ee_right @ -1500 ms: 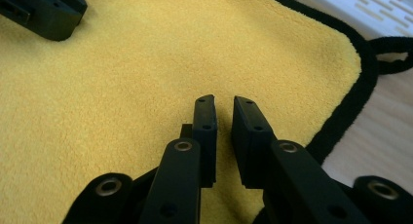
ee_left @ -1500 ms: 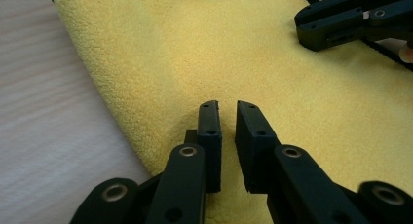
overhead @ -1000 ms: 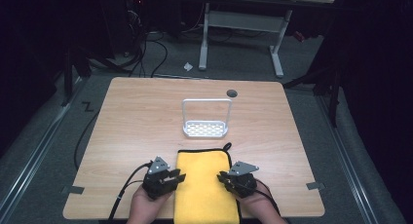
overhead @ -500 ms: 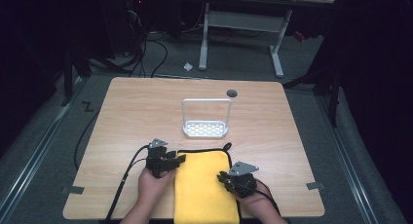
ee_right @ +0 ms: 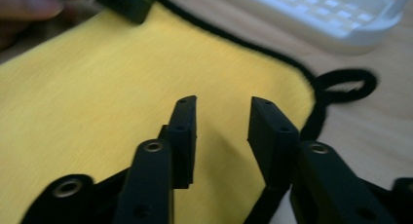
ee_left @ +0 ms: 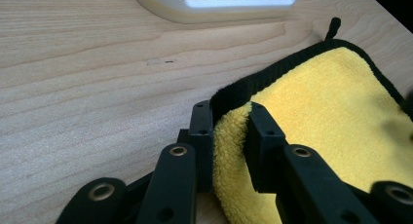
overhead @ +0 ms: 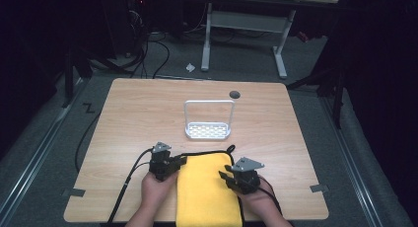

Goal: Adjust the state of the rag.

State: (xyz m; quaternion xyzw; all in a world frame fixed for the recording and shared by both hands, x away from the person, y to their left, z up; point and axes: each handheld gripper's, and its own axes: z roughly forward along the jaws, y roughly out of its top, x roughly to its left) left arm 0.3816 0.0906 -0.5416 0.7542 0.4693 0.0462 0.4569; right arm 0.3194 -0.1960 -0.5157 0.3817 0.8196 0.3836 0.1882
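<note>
A yellow cloth [overhead: 204, 192] with black edging lies at the table's near edge between both hands. My left gripper [overhead: 181, 161] sits at the cloth's far left corner. Its jaws have just been closing, and in the left gripper view the left gripper [ee_left: 231, 131] pinches a raised fold of the cloth [ee_left: 321, 102] at the black hem. My right gripper [overhead: 223, 173] rests over the cloth's right side. Its jaws have just been opening; in the right gripper view the right gripper [ee_right: 224, 121] stands apart above the cloth [ee_right: 97, 87] with nothing between its pads.
A white perforated rack [overhead: 209, 131] with a tall hoop handle stands mid-table just beyond the cloth. The cloth's black hanging loop [ee_right: 346, 85] lies off its far right corner. A dark round grommet [overhead: 234, 94] sits near the wooden table's [overhead: 138, 118] far edge. Cables trail off the front.
My left hand has moved away from the person along the cloth's left edge to its far corner and now grips the hem. The right hand has stayed in place.
</note>
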